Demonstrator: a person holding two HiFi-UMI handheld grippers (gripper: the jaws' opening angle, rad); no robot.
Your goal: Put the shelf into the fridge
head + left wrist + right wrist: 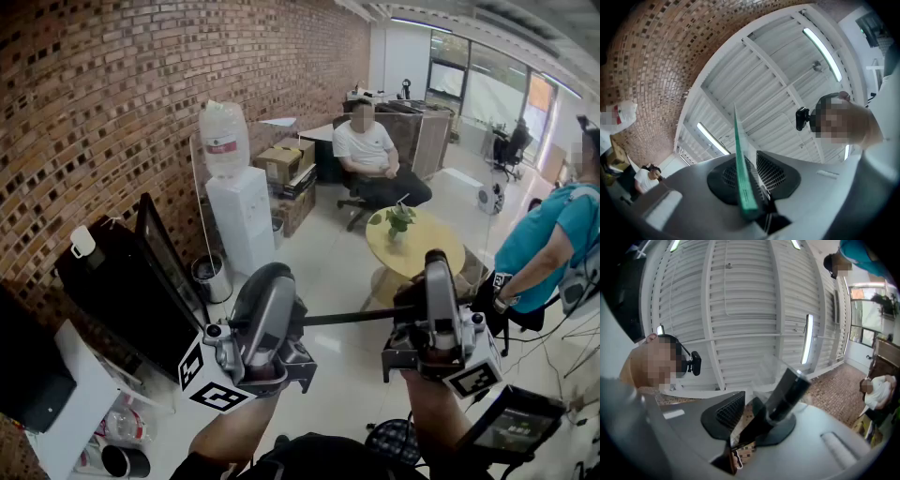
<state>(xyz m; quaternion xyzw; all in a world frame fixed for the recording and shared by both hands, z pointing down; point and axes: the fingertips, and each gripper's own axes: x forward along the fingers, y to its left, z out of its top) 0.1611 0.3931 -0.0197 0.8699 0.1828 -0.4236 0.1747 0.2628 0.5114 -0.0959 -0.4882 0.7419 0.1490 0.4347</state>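
Note:
A clear glass shelf with a black trim bar (pixel 352 318) hangs between my two grippers, raised in front of me and tilted upward. My left gripper (pixel 272 302) is shut on its left side; in the left gripper view the green glass edge (pixel 740 161) stands clamped between the jaws (pixel 749 190). On the other side, my right gripper (pixel 434 292) is shut on the shelf, with the black trim (pixel 790 390) and clear pane passing through its jaws (pixel 754 422). The small black fridge (pixel 108 286) sits low at the left against the brick wall, its door (pixel 167 255) swung open.
A white water dispenser (pixel 239 211) and a small bin (pixel 210 277) stand beyond the fridge. Cardboard boxes (pixel 286 164), a seated person (pixel 370 155) and a round table with a plant (pixel 417 246) lie ahead. Another person (pixel 553 246) stands close at the right.

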